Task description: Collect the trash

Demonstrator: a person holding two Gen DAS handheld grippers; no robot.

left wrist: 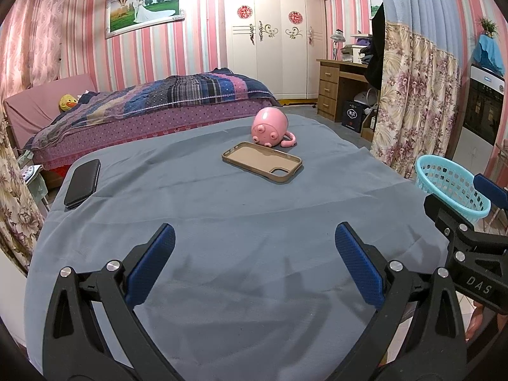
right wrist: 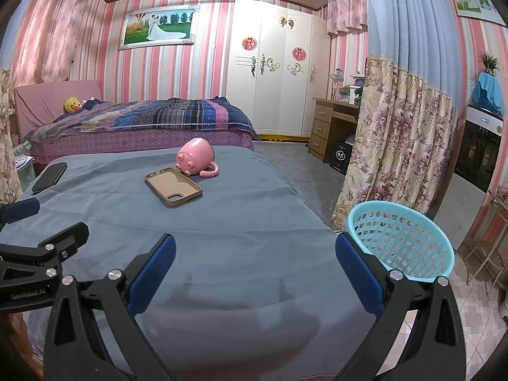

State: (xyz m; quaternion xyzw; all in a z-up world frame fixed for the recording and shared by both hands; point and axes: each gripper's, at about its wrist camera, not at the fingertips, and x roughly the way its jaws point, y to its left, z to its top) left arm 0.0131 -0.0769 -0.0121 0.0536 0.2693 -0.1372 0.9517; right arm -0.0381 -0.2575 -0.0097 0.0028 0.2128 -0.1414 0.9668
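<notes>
Both grippers hang over the near end of a table covered in a grey-blue cloth (left wrist: 222, 209), side by side. The left gripper (left wrist: 254, 263) has its blue pads spread wide with nothing between them, only bare cloth below. The right gripper (right wrist: 255, 265) is spread just as wide and holds nothing either.

Taking the tan phone case (left wrist: 262, 162) as the marker: it lies flat and open side up toward the far half of the cloth. Just behind it, touching or nearly touching its far edge, sits a pink mug (left wrist: 270, 126) shaped like a little animal, tipped on its side with the curled handle resting on the cloth. Well to the left of the case, at the cloth's left edge, lies a black phone (left wrist: 82, 183), flat. Off to the right of the case, past the table's edge, is a light blue basket (right wrist: 400, 241) with a lattice wall; from the right wrist view it sits right beside the right gripper's outer finger. I cannot make out anything inside it

Behind the case, across the floor, is a bed (right wrist: 143, 123) with a striped blanket
</notes>
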